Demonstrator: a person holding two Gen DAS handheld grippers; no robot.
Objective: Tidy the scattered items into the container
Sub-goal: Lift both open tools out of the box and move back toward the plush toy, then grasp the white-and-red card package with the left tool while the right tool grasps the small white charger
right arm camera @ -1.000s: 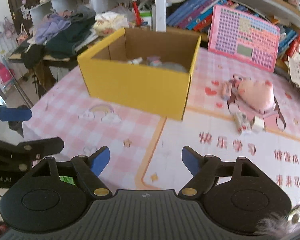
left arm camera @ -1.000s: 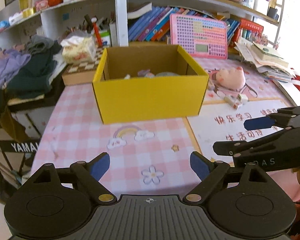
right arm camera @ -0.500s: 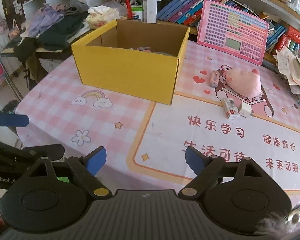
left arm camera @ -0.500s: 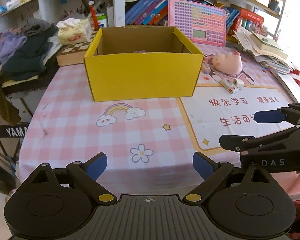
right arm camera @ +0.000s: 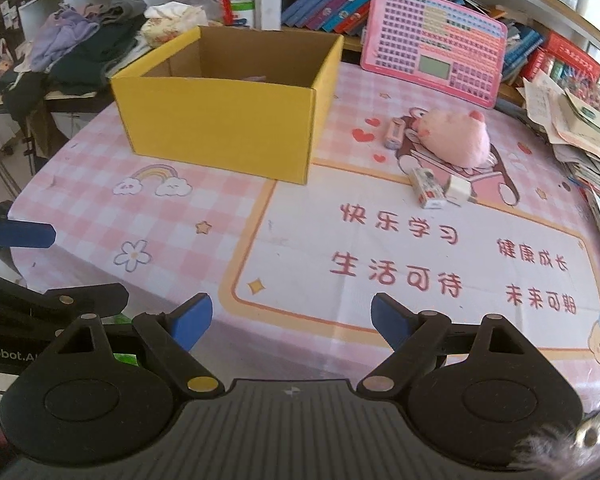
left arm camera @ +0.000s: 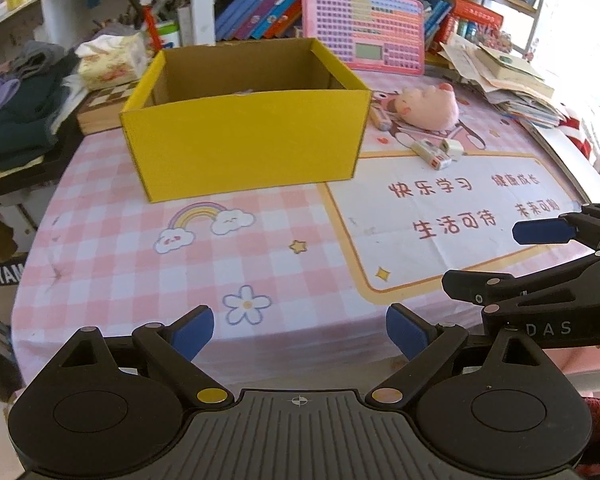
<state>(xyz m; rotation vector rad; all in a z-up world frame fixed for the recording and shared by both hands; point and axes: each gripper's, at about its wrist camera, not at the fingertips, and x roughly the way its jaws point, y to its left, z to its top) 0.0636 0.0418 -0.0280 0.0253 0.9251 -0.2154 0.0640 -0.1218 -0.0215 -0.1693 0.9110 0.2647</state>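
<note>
The yellow cardboard box (left arm camera: 244,136) (right arm camera: 224,116) stands open at the back of the pink checked tablecloth (left arm camera: 112,248), with a few small items just showing inside. Right of it lie a pink plush toy (left arm camera: 428,110) (right arm camera: 454,138), a small white eraser box (left arm camera: 432,154) (right arm camera: 426,188), a white cube (right arm camera: 458,190) and a short tube (right arm camera: 394,132). My left gripper (left arm camera: 299,332) hovers open and empty over the table's near edge. My right gripper (right arm camera: 291,320) is beside it, also open and empty. Both are well short of the box.
A pink toy keyboard (right arm camera: 436,60) leans against shelves of books behind the table. Stacked papers (right arm camera: 580,132) crowd the right edge. Piled clothes (left arm camera: 16,112), a tissue pack (left arm camera: 108,60) and a chequered board box (left arm camera: 100,108) sit to the left.
Both grippers have drawn back from the box toward the near table edge, so more cloth shows in front. Their jaws stand slightly wider than before.
</note>
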